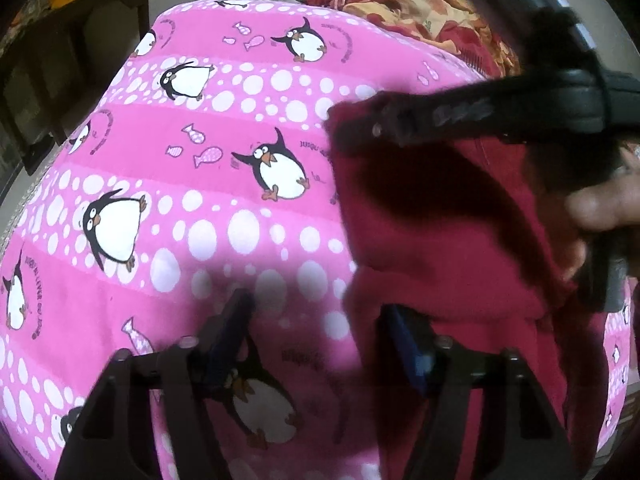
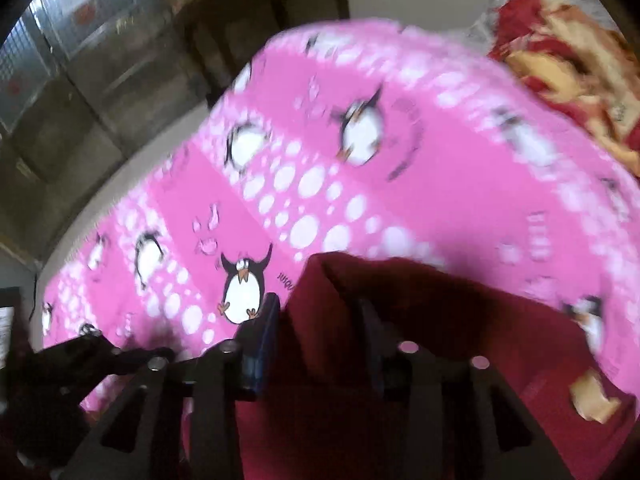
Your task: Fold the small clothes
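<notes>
I see a pink penguin-print sheet [image 1: 248,216], a red-and-yellow floral blanket [image 1: 404,4] at one o'clock, and perhaps dark wooden furniture [image 1: 76,60] at ten.

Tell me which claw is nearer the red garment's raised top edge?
Right. The right claw is clamped on the red garment at that edge. The left claw stands open lower down, one finger against the cloth's near side.

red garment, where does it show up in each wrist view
Left wrist view: the red garment fills the right half, under the right gripper reaching in from the right.
Right wrist view: it sits at bottom centre and right, bunched between that gripper's jaws.
Shared landmark: the pink penguin sheet under it.
</notes>
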